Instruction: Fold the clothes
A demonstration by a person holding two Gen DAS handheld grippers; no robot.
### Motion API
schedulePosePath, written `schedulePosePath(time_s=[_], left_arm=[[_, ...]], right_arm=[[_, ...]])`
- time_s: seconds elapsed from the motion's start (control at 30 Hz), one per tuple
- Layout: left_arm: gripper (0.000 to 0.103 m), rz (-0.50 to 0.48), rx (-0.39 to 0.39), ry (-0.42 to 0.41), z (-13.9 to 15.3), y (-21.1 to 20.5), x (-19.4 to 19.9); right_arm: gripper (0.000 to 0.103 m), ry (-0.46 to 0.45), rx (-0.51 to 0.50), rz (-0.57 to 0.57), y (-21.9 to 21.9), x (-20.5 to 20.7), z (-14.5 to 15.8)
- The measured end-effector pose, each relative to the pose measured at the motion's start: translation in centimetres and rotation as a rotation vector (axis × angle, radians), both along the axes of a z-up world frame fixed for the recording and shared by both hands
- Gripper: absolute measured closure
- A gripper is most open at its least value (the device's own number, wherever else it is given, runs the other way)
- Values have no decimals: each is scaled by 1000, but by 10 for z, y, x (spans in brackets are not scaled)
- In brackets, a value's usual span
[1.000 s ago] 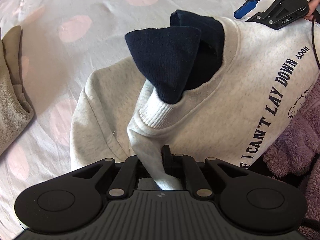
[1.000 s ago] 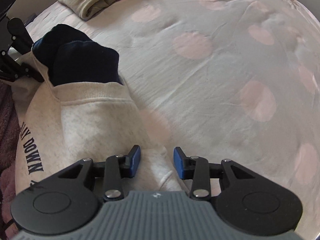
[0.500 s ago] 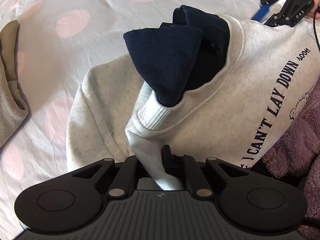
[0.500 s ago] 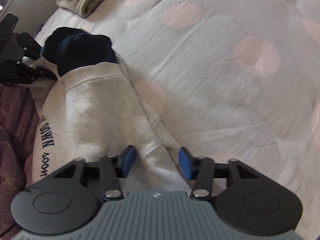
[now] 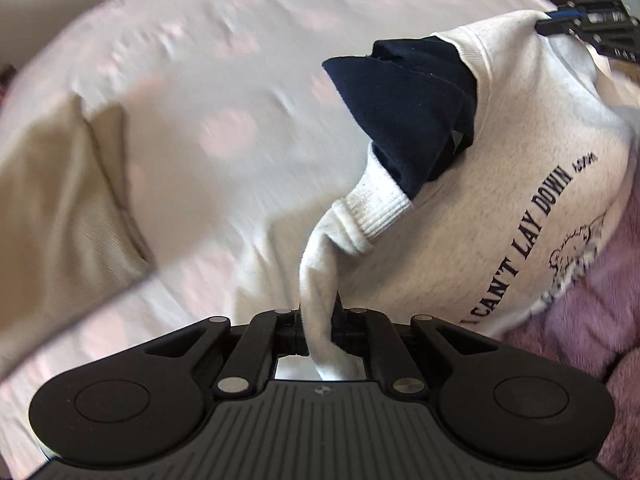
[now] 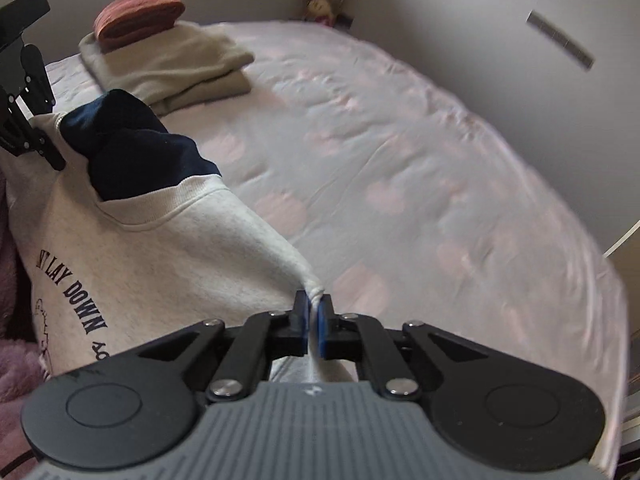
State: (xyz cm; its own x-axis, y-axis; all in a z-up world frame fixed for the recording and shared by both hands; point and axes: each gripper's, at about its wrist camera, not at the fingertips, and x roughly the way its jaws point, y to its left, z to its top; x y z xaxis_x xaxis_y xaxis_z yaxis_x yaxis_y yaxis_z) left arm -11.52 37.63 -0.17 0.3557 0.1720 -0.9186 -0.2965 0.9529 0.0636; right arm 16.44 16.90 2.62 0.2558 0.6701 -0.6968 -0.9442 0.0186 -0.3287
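Note:
A light grey sweatshirt point(image 5: 500, 208) with dark lettering and a navy collar point(image 5: 412, 108) hangs stretched between my two grippers above the bed. My left gripper point(image 5: 320, 316) is shut on one shoulder of it, next to the ribbed neckband. My right gripper point(image 6: 314, 312) is shut on the other shoulder, pinching a small fold of the sweatshirt point(image 6: 160, 264). The right gripper shows at the far top right of the left wrist view point(image 5: 592, 24); the left gripper shows at the left edge of the right wrist view point(image 6: 24, 120).
The bed sheet point(image 6: 400, 168) is pale with pink spots. A folded beige garment point(image 6: 172, 64) with a red-brown one point(image 6: 138, 20) on top lies at the bed's far side. A purple fleece point(image 5: 592, 320) lies under the sweatshirt. A grey wall point(image 6: 500, 20) runs behind the bed.
My right gripper has shut on the sweatshirt's shoulder. Both grippers have lifted the sweatshirt off the bed, and both views have swung upward.

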Motion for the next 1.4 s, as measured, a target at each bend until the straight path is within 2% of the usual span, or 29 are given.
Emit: schedulePosePath(time_s=[0.03, 0.1, 0.23, 0.37, 0.5, 0.63, 0.77, 0.9, 1.07, 1.27, 1.4], left_arm=[[100, 12, 31, -29, 21, 26, 26], [100, 33, 95, -89, 54, 27, 26], [100, 72, 232, -219, 126, 8, 11], [100, 104, 348, -383, 194, -7, 7], [100, 136, 459, -553, 261, -20, 7], [100, 127, 561, -690, 299, -31, 14], [100, 72, 618, -758, 306, -56, 11], [100, 42, 675, -833, 308, -84, -1], [100, -2, 705, -880, 328, -111, -9], [100, -44, 651, -901, 329, -113, 4], [100, -62, 613, -855, 319, -101, 44]], right_arm=[[98, -53, 50, -8, -1, -6, 13], [98, -134, 145, -27, -4, -15, 37], [98, -238, 317, -78, -8, -26, 91], [98, -329, 468, -124, -16, -38, 139], [98, -377, 631, -188, -33, -44, 186], [98, -430, 769, -227, -57, -51, 226], [98, -460, 863, -265, -82, -54, 250], [98, -491, 931, -283, -104, -57, 254], [98, -521, 1015, -306, -128, -70, 259], [98, -543, 1063, -336, -140, -65, 267], [98, -537, 1012, -374, -127, -49, 256]])
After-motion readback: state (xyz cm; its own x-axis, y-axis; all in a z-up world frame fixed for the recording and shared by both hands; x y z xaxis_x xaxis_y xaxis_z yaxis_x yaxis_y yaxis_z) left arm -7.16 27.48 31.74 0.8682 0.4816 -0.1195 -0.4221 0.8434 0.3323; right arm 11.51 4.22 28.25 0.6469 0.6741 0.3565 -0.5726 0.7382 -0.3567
